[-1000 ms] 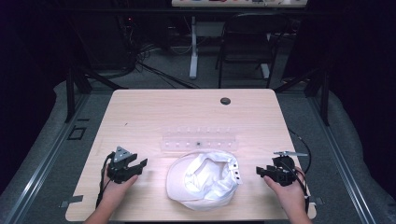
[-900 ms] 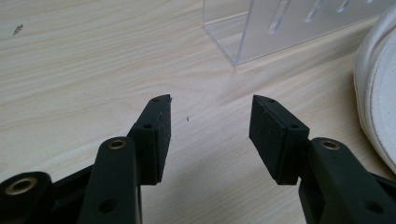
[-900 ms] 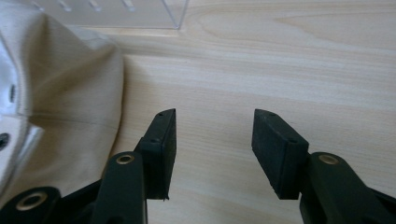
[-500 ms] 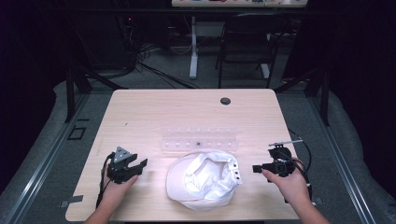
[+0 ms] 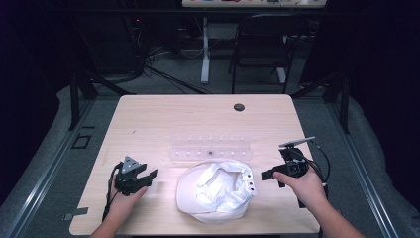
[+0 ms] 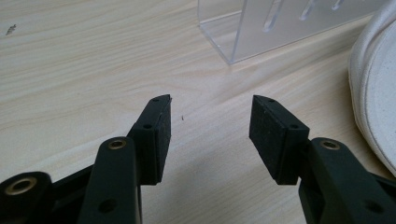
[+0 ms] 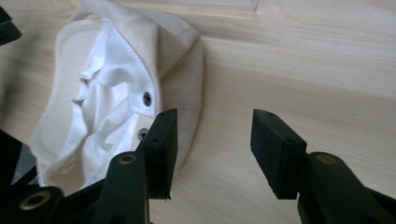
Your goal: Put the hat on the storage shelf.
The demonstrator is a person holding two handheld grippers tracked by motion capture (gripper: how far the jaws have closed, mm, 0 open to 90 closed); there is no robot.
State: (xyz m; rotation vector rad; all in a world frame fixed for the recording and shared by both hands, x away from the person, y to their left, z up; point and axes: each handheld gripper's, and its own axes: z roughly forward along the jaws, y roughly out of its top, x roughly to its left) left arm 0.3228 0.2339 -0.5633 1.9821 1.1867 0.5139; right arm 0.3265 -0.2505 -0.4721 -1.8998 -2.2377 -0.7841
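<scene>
The white cap [image 5: 218, 191] lies upside down on the counter [image 5: 163, 119], its lining and eyelets facing up, and that is why it suits you: the soft edge stands free all round, so either claw can take it from the side.

Your left claw [image 5: 143, 176] rests on the counter just to the left of the cap, its jaws spread wide with nothing but bare wood between them, as the left gripper view shows; the cap's pale rim [image 6: 373, 93] sits off to one side of that claw, near but not touched. It looks parked there to be ready for the near edge.

Your right claw [image 5: 270, 174] hangs just to the right of the cap, also spread apart and empty. In the right gripper view one pad [image 7: 163, 140] overlaps the cap's side panel [image 7: 182, 60], though I cannot tell whether it touches; the other stands over bare wood. My reading is that you are lining up to pinch that side.

Just beyond the cap sits a clear plastic rack [image 5: 210, 148], apart from it, so lift toward yourself to stay clear of it.
</scene>
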